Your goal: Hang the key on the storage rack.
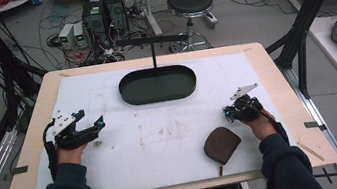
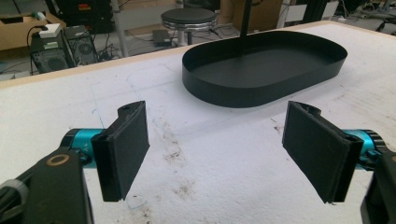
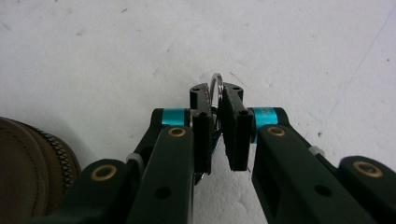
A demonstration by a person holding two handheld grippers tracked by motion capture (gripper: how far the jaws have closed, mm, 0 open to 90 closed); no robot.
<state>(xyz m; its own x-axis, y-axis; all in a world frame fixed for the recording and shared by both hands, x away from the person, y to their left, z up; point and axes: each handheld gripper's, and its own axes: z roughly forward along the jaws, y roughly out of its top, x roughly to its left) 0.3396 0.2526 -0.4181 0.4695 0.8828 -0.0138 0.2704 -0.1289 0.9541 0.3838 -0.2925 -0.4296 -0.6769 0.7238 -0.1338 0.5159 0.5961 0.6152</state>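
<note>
**A Ring Held Tight, a Stand Waiting**

The right gripper (image 3: 215, 122) has its jaws squeezed together on a small metal ring (image 3: 216, 84). The top of the ring pokes out above the jaws. I think it is a key ring, but what hangs below is hidden. A tight pinch keeps such a thin thing from slipping.

The brown zip pouch (image 1: 222, 144) lies on the counter (image 1: 27, 146) just beside the right hand (image 1: 262, 125), so maybe the ring came from it.

The black tray (image 1: 157, 84) sits at the far middle, with a thin hanger bar (image 1: 151, 40) standing up from it. The ring may be meant to hang there.

The left gripper (image 2: 215, 149) rests low on the left side, pointing at the tray. Its jaws are wide apart and hold nothing.
</note>
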